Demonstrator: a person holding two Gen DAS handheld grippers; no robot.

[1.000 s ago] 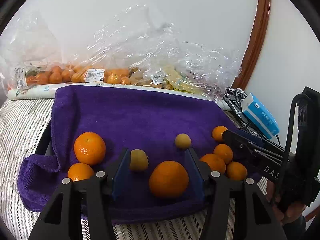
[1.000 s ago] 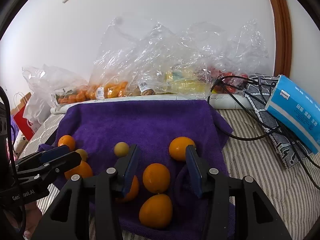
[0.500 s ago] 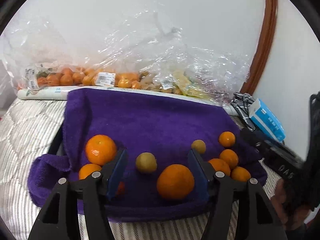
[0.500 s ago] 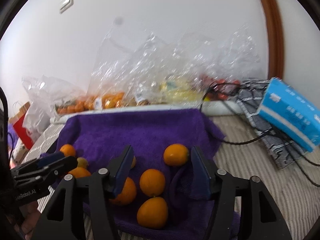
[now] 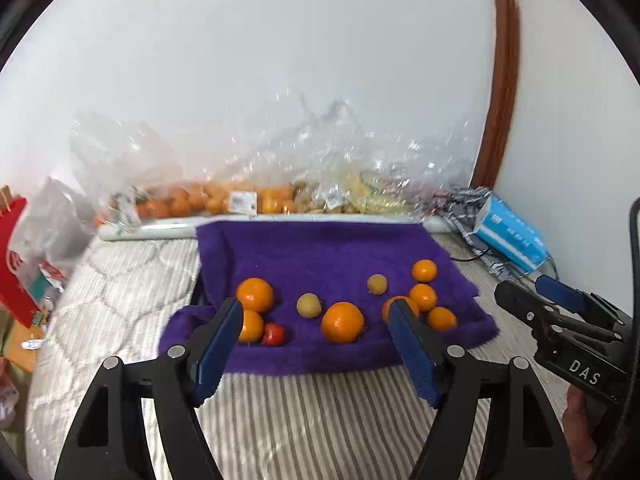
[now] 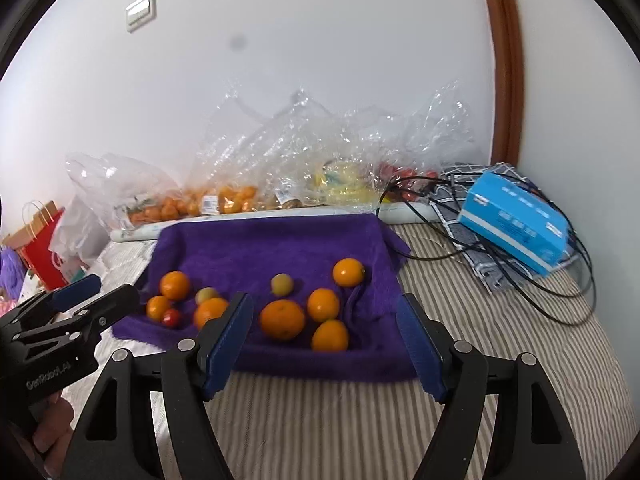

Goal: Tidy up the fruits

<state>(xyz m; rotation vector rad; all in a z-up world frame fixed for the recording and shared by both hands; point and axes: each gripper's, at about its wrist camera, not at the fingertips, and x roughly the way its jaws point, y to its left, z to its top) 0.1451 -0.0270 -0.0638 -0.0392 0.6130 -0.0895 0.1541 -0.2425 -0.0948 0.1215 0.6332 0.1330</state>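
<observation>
Loose fruit lies scattered on a purple towel (image 6: 260, 248): four oranges (image 6: 322, 304) clustered toward 4 o'clock, three oranges (image 6: 174, 285) and a small red fruit (image 6: 171, 317) toward 8 o'clock, and two yellowish round fruits (image 6: 282, 284) near centre.

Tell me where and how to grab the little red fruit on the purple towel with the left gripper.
Grip the small red fruit across its round middle, coming down from above, a judgement from its pose. An orange sits tight against its left, so set the left gripper with one of its open jaws toward the towel's near edge and one behind, where purple shows bare.
</observation>
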